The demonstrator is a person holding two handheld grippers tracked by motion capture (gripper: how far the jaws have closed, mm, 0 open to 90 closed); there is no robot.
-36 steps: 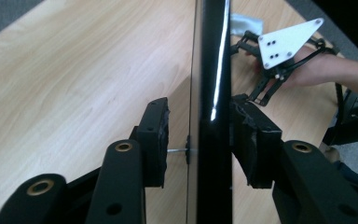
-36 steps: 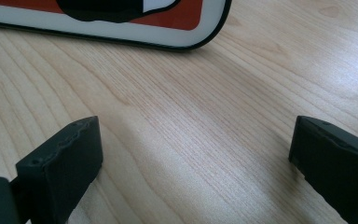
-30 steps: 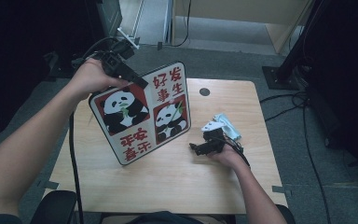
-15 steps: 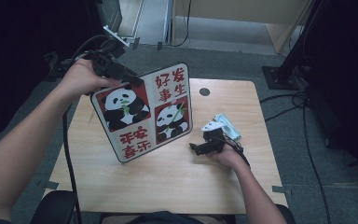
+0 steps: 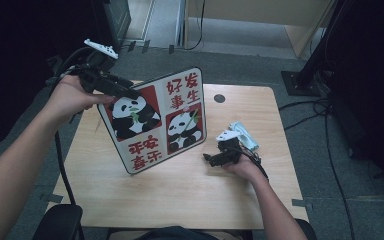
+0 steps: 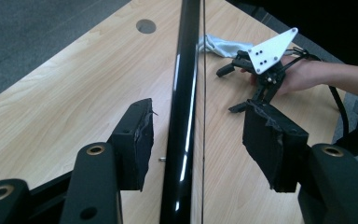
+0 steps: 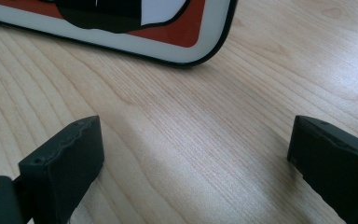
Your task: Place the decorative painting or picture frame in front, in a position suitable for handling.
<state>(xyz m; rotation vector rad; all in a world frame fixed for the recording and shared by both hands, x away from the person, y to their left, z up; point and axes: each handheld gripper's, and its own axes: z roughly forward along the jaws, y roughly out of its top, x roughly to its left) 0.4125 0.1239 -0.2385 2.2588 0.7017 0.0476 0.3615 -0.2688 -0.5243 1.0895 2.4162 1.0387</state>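
Panda board [image 5: 156, 120] stands tilted at worktop [image 5: 190, 200] centre-left. Left hand-held gripper [image 6: 196, 140] has just been opening; the board's top edge sits between its jaws, pads clear: released. It has drawn left since earlier. Right hand-held gripper [image 5: 211, 159] rests released, near right.

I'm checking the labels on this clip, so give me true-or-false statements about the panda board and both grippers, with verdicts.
1. The panda board lies flat on the table. False: it stands tilted on its lower edge.
2. The left gripper has the board's edge between its jaws, pads apart from it. True.
3. The right gripper holds the board. False: it rests open beside it.
4. A crumpled cloth lies behind the right gripper. True.
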